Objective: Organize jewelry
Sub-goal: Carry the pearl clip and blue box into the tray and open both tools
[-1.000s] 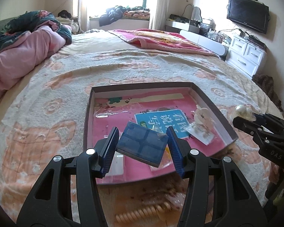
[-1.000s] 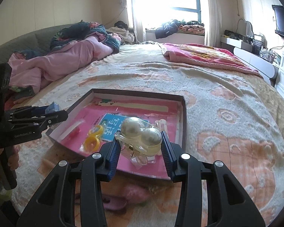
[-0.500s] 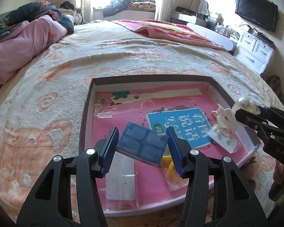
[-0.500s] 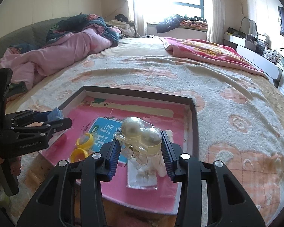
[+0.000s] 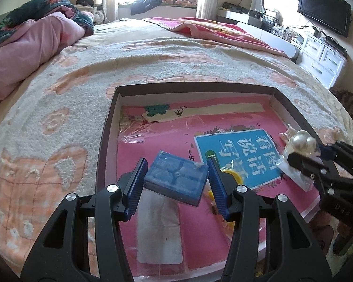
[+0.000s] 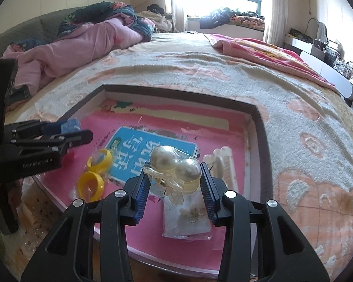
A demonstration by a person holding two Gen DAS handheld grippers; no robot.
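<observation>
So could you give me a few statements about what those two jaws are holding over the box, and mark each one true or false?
1. The left gripper holds a blue box. True.
2. The right gripper holds a yellow ring. False: it holds a bagged pair of pearl earrings; the yellow rings lie in the tray.
3. Both held items hang over the dark-rimmed tray. True.
4. The tray sits on a wooden desk. False: it sits on the bed's blanket.
5. A bagged pair of small earrings lies in the tray. True.

Box (image 6: 262,127) interior: far half bare; yellow rings (image 6: 95,171), a comb (image 6: 223,164) and a packet (image 6: 188,221) crowd the near half.
</observation>
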